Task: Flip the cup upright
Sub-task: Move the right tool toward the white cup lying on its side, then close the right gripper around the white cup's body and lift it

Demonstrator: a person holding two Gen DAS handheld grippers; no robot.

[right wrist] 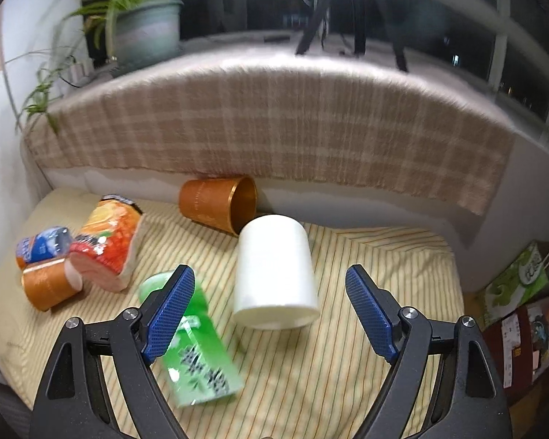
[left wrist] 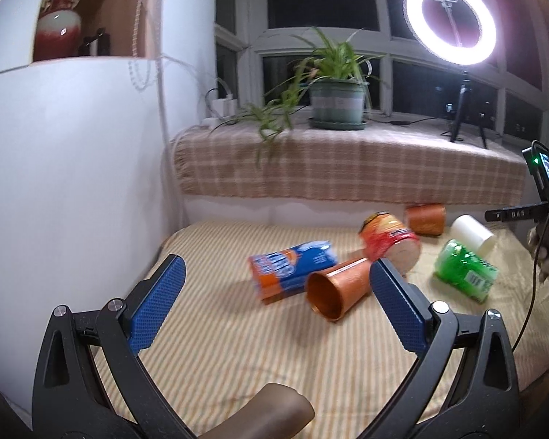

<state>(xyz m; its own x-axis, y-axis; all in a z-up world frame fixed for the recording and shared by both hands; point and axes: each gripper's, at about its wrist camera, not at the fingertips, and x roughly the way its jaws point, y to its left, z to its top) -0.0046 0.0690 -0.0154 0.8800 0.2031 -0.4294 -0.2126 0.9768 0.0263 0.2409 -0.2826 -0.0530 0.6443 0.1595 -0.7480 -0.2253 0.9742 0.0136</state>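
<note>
Your right tool (right wrist: 271,311) gaped wide and empty, nearest the toppled white cup (right wrist: 274,270), its long axis pointing along your fingers.

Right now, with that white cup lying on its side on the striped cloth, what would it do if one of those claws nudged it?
The white cup looks smooth and round, so it would probably roll, curving because it tapers. The striped cloth looks soft, which may slow it. It seems hollow and light, so the open right gripper could likely tip it easily.
</note>
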